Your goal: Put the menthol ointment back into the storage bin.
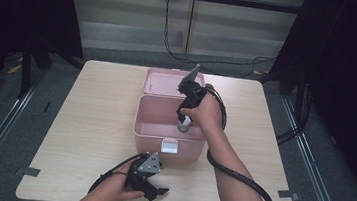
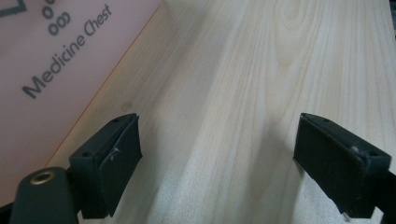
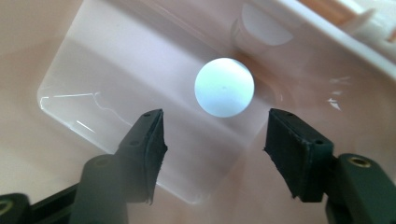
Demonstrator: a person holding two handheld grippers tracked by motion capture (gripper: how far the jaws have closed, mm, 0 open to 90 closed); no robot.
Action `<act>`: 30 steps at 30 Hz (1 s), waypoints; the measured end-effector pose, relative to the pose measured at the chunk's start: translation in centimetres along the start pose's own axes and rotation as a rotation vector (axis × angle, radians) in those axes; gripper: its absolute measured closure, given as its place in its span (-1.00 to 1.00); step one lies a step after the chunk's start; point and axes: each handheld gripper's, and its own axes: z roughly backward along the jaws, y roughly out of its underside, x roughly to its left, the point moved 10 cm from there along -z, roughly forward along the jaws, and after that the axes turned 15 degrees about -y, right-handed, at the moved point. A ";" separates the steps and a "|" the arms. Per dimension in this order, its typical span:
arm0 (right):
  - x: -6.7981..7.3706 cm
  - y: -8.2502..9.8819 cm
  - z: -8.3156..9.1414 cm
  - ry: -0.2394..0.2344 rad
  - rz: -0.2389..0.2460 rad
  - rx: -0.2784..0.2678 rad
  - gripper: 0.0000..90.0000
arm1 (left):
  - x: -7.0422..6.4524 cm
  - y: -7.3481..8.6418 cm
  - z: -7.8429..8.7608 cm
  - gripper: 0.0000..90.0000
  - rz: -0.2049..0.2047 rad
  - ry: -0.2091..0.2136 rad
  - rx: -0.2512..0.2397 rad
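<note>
A pink medicine chest (image 1: 137,122) stands open in the middle of the table, its lid (image 1: 161,81) folded back behind it. My right gripper (image 1: 182,120) points down into the chest near its right wall. In the right gripper view its jaws (image 3: 215,135) stand apart, and a small container with a round white cap (image 3: 224,87) stands on the chest's floor just beyond them, untouched by the pads. The container (image 1: 183,128) peeks out under the hand in the high view. My left gripper (image 1: 159,191) rests on the table in front of the chest, open (image 2: 219,135) over bare wood.
The chest's front wall, printed "Medicine Chest" (image 2: 56,70), lies close to my left gripper's left finger. A white latch (image 1: 169,146) sits on the chest's front. The right gripper's cable (image 1: 244,178) loops over the table at the right. Light wood table (image 1: 96,102) extends left of the chest.
</note>
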 end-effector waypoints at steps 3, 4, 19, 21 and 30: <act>0.0 0.1 0.4 -0.014 0.013 -0.010 -0.26 | 0.0 0.0 0.0 -0.68 -0.002 0.000 0.001; 0.0 0.1 0.6 -0.013 0.019 -0.014 -0.27 | 0.0 0.0 0.0 -0.68 -0.002 0.000 0.001; 0.7 1.0 2.6 -0.039 0.104 -0.036 -0.44 | -0.1 0.0 0.0 -0.71 -0.004 0.007 -0.002; 0.8 1.0 3.0 -0.039 0.118 -0.038 -0.46 | -0.1 0.0 0.0 -0.71 -0.004 0.008 -0.002; 1.2 1.6 3.8 -0.066 0.160 -0.051 -0.48 | -0.1 0.0 0.0 -0.71 -0.005 0.007 0.000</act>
